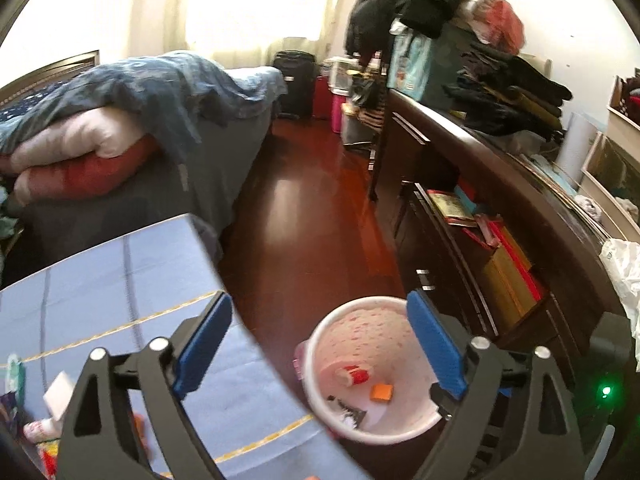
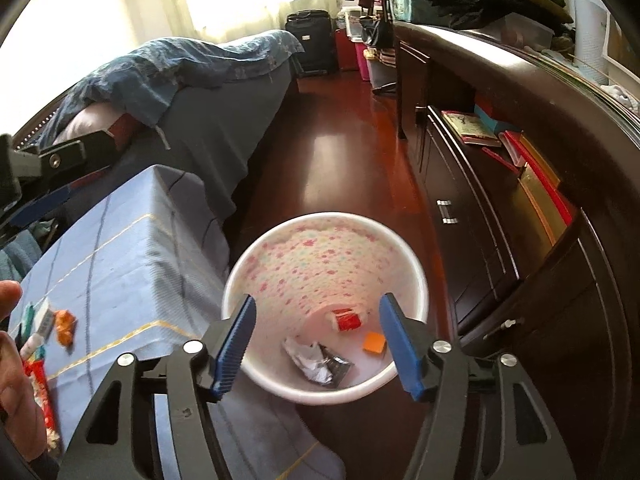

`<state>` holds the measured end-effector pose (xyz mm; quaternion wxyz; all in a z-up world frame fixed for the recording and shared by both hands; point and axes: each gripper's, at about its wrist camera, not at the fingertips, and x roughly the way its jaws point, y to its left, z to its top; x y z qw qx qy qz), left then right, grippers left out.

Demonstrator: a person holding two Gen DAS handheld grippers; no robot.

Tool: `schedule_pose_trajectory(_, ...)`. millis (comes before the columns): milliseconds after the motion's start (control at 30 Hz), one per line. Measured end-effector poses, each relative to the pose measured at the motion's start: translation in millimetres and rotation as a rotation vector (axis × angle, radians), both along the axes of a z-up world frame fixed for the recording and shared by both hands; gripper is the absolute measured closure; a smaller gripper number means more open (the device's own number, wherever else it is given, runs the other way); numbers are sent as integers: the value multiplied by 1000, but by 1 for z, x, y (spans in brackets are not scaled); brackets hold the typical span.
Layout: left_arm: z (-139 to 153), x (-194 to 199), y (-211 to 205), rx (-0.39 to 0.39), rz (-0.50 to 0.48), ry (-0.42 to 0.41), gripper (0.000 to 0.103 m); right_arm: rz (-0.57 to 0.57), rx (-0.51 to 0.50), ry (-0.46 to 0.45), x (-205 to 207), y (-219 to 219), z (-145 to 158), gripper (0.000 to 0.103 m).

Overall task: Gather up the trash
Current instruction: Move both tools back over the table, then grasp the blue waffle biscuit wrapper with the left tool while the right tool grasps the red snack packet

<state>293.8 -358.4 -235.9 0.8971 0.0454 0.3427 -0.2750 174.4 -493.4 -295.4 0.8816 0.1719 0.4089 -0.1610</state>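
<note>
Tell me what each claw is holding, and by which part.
Nothing. The left claw and right claw are both open and empty above the bin; the wrappers lie loose inside.

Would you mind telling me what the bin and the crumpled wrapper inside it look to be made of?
Bin: likely plastic, white rim, smooth floral-printed inner wall with a slight sheen.
Crumpled wrapper: probably metallised foil or film; silvery, sharply creased, catching light.
</note>
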Motion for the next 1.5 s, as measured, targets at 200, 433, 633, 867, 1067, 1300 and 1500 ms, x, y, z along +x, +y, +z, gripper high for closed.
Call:
schedule_pose_trajectory(200, 5, 0, 65, 44, 149, 4, 6, 94, 1, -17, 0, 43, 13, 31)
schedule_pose_trajectory(433, -1, 16, 161, 72, 357, 56, 5, 242, -22, -39, 7, 101, 28, 26)
schedule_pose_trajectory(633, -12, 20, 237, 112, 522, 82, 5, 356, -38, -35, 13, 150, 32, 25)
schedule_pose_trajectory(867, -37, 16, 288, 239, 647, 90, 5, 447, -50, -27, 18, 192, 33, 25)
schedule_pose_trajectory(1067, -57, 30, 296, 349, 670, 86, 5, 489, -69, -21, 23, 218, 34, 25)
schedule_pose_trajectory(1300, -69, 39, 310, 370, 687, 108, 20, 521, -83, -13, 28, 237, 35, 25)
schedule_pose_trajectory(1500, -75, 34, 335, 259, 713, 183, 90, 557, -79, -1, 34, 257, 29, 26)
